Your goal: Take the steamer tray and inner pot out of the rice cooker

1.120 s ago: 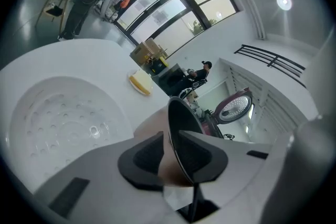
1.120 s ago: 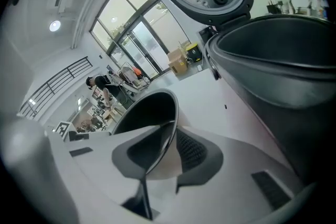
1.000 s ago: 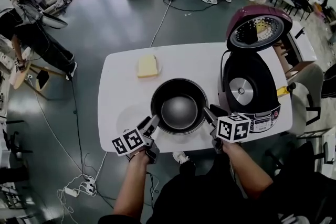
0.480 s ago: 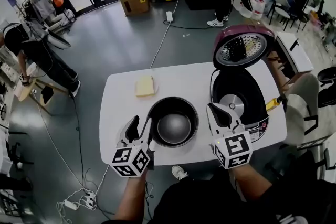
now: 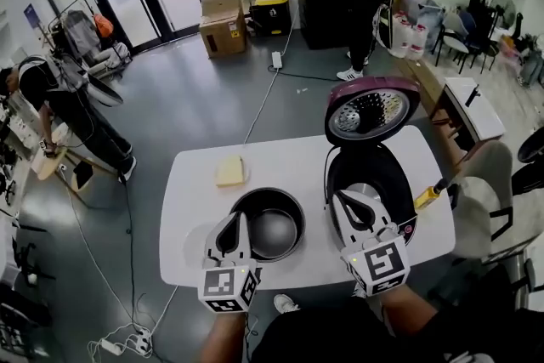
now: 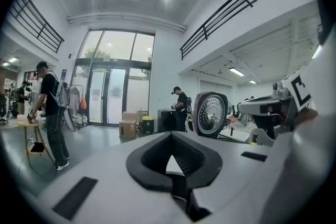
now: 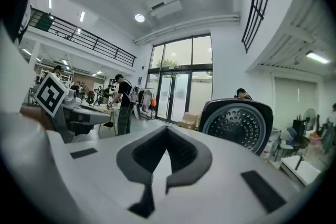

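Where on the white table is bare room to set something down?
The left end of the table, left of the inner pot; also the far strip between the yellow object and the rice cooker. It is crowded between pot and cooker.

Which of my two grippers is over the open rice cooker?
The right gripper: it shows over the rice cooker, inside its open body, while the left gripper is by the inner pot on the table.
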Demonstrator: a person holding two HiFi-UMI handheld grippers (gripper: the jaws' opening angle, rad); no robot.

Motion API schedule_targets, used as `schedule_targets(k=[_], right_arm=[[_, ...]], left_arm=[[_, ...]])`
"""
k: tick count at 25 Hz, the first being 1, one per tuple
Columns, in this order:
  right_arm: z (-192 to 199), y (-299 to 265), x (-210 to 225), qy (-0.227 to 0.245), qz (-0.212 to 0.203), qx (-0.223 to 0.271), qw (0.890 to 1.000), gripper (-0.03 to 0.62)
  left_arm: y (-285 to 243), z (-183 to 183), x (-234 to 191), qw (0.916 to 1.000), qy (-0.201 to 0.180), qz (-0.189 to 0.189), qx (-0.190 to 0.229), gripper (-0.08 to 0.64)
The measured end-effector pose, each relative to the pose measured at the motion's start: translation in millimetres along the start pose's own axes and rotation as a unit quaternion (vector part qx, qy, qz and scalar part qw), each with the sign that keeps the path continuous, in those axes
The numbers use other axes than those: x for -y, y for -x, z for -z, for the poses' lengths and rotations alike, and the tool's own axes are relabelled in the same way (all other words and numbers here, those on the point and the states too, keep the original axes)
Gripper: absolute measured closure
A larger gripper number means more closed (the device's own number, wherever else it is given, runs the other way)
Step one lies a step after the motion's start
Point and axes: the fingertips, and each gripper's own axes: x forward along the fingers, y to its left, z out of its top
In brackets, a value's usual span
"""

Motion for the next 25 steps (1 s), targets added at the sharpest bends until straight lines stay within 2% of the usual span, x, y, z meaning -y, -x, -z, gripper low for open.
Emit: schedule_targets(k=[3,8,16,25], right_arm=[[6,4,8,0.013,-0.005,-0.001,1.000,0.595],[8,10,17,0.027,-0.009,0.003,1.000,0.595],[-3,14,23,0.041,-0.014,0.007,0.999,0.595],[-14,7,20,0.040,-0.014,0.006,0.999,0.595]], left_arm=[[-2,-2,24,0.9998,-0.007,0.018,0.009,0.561],[-6,-4,43,0.9995,-0.024,0.010,0.016,0.561],[-2,-13,49,0.9989,-0.035,0.009,0.032,0.561],[-3,-19,38,0.9985,-0.047,0.001,0.025,0.561]])
